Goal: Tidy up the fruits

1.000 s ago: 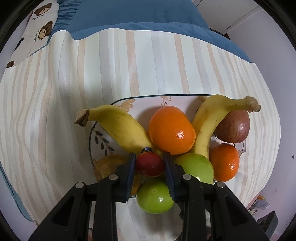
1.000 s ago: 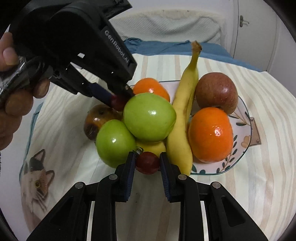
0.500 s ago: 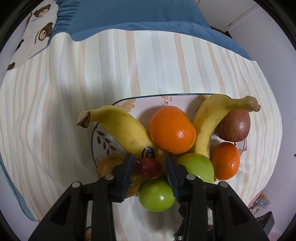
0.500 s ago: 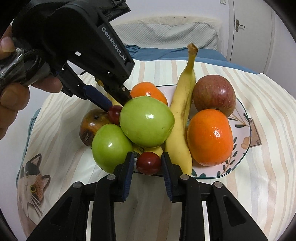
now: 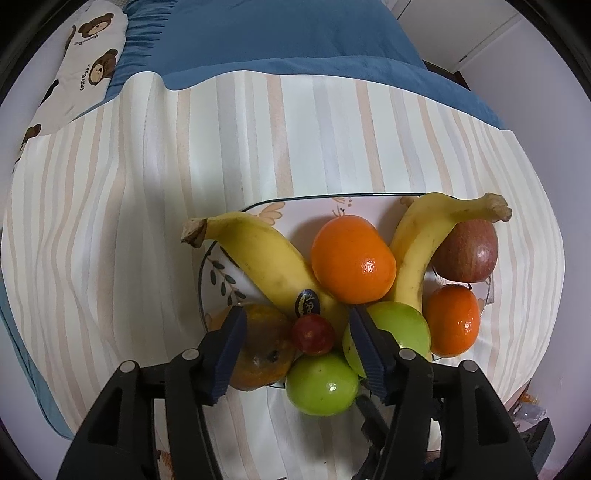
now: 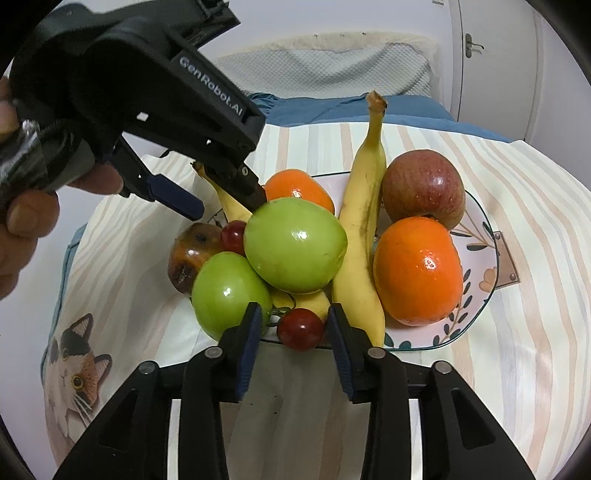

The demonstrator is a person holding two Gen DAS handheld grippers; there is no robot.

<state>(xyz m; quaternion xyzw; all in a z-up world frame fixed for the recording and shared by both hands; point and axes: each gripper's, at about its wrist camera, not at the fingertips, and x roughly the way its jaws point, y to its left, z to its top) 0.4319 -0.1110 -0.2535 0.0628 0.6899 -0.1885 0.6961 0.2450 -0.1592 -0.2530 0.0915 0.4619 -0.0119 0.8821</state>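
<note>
A patterned plate (image 5: 291, 218) (image 6: 480, 236) holds two bananas, two oranges, a red apple (image 6: 423, 188), two green apples and a brown spotted fruit (image 5: 266, 350). My left gripper (image 5: 295, 321) (image 6: 225, 203) points down over the pile. Its jaws are opening, and a small red fruit (image 5: 313, 334) (image 6: 233, 234) lies loose between them, clear of both pads. My right gripper (image 6: 294, 315) is at the plate's near rim. Its jaws are opening too, with a second small red fruit (image 6: 300, 329) resting free between them beside a green apple (image 6: 229, 291).
The plate sits on a striped cloth (image 5: 184, 166) with a cat print (image 6: 79, 373) at its left. A blue bed cover (image 5: 277, 33) and a bear-print pillow (image 5: 85, 74) lie beyond. A hand (image 6: 22, 206) holds the left gripper. White cupboard doors (image 6: 491, 62) stand behind.
Both grippers were shut on a small red fruit a second ago. Both have spread their jaws, and each fruit now rests on the plate among the others.
</note>
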